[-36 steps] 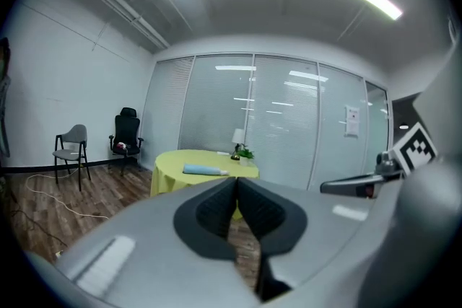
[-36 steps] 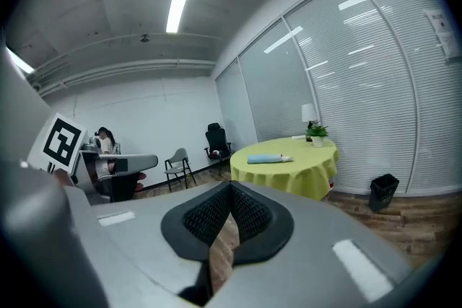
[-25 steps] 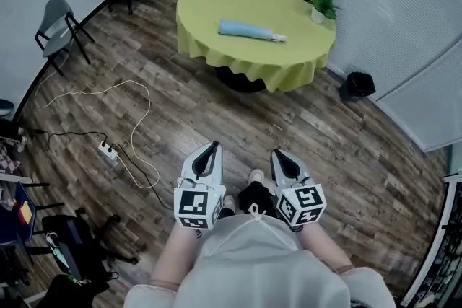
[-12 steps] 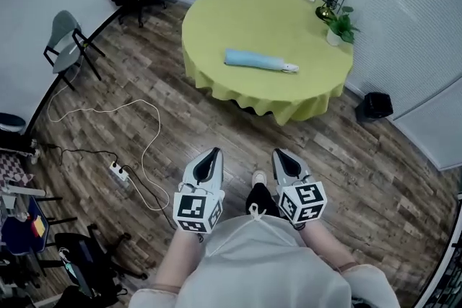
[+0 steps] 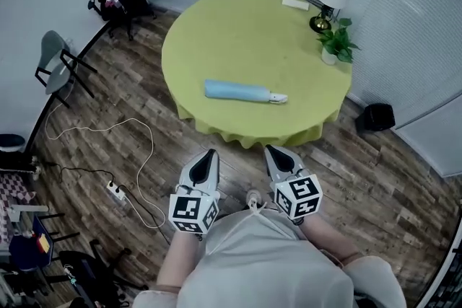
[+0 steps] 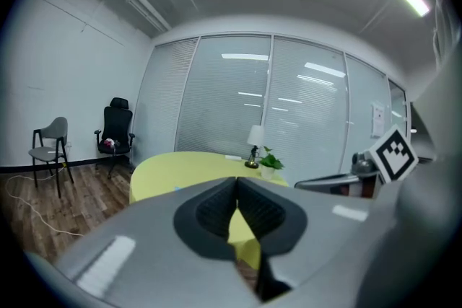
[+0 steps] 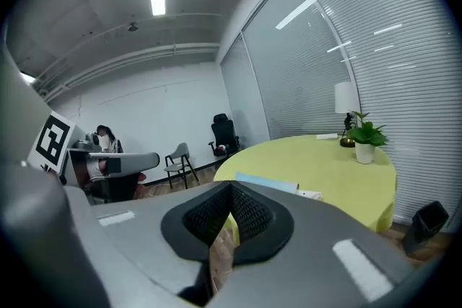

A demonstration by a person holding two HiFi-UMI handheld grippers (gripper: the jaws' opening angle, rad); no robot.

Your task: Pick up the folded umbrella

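Lying near the front edge of the round yellow table (image 5: pixel 245 25), the folded umbrella (image 5: pixel 238 91) was ahead of both claws and well apart from them. Its long axis ran across the head view, with the white handle end at the right. The left gripper (image 5: pixel 210 154) and the right gripper (image 5: pixel 270 149) each had the jaws together, empty. The right gripper seemed slightly nearer to the handle end.
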